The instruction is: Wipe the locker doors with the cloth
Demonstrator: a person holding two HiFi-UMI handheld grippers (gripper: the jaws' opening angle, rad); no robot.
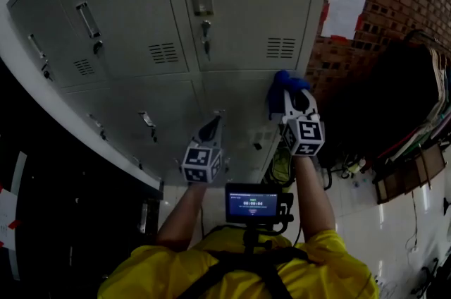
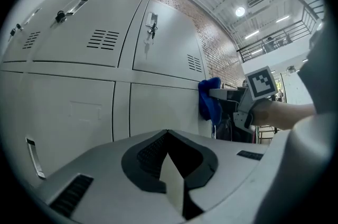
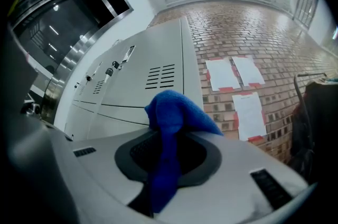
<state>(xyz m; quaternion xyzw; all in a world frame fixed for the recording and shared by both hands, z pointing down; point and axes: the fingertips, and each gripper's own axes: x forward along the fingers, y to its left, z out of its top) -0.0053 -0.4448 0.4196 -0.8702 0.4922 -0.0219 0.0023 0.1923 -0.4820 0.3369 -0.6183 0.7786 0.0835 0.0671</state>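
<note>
Grey metal locker doors (image 1: pixel 239 1) fill the upper part of the head view, each with a handle, a lock and vent slots. My right gripper (image 1: pixel 299 99) is shut on a blue cloth (image 1: pixel 282 87), which bunches at the right edge of a lower locker door (image 2: pixel 158 106). In the left gripper view the blue cloth (image 2: pixel 209 99) looks to be touching that door. The cloth (image 3: pixel 169 122) drapes over the right gripper (image 3: pixel 170 138) and hides its tips. My left gripper (image 1: pixel 211 124) hangs shut and empty to the left, just off the lower doors (image 3: pixel 153 80). In its own view the left gripper (image 2: pixel 169 137) points at that door.
A brick wall (image 1: pixel 366 29) with taped paper sheets (image 1: pixel 344 10) stands right of the lockers. Dark bags and clutter (image 1: pixel 402 100) sit along the right. A dark glass wall (image 1: pixel 56 220) runs at the left. A small screen (image 1: pixel 252 203) hangs on the person's chest.
</note>
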